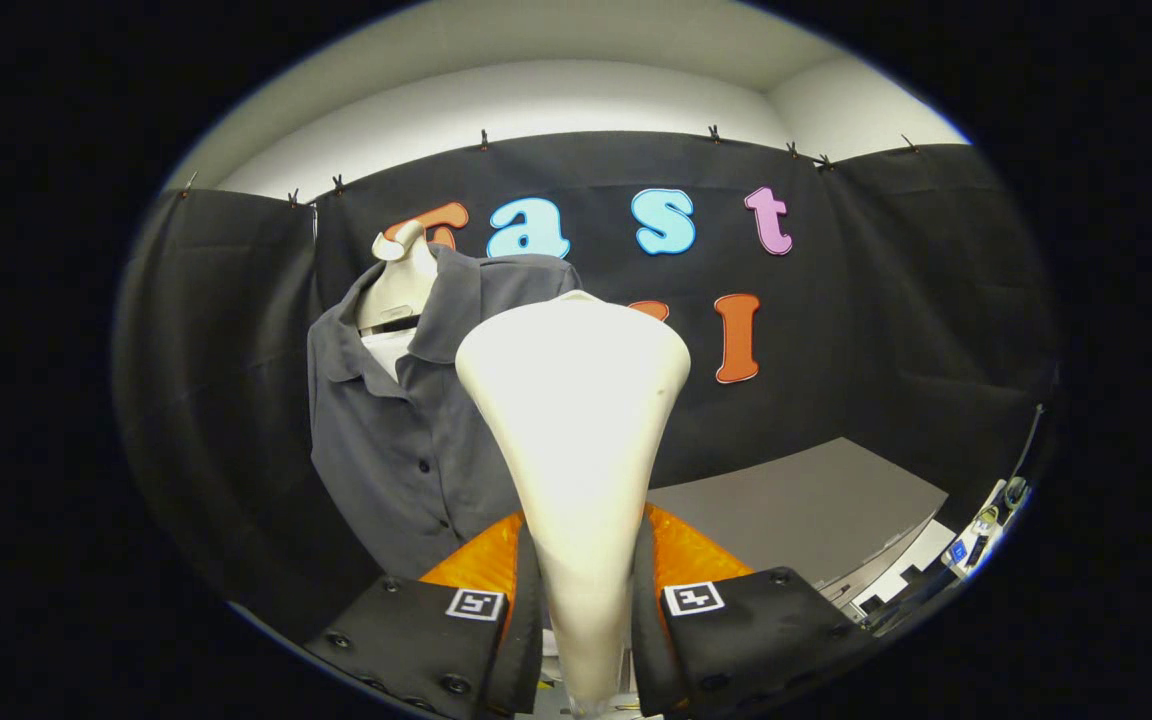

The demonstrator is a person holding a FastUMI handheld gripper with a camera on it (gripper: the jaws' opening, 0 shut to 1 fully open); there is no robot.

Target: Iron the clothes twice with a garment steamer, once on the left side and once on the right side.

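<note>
A cream-white garment steamer (576, 430) stands upright between my fingers, its wide head rising ahead of them. My gripper (584, 600) is shut on the steamer's narrow handle, a finger pressing on each side. Beyond and to the left, a grey button-up shirt (406, 420) hangs on a pale mannequin bust (402, 285). The steamer head is near the shirt's right side and hides part of it; I cannot tell whether it touches the cloth.
A grey table top (816, 510) lies to the right of the shirt, in front of the black cloth wall (916, 300). Small items (976, 540) sit far to the right at the table's edge.
</note>
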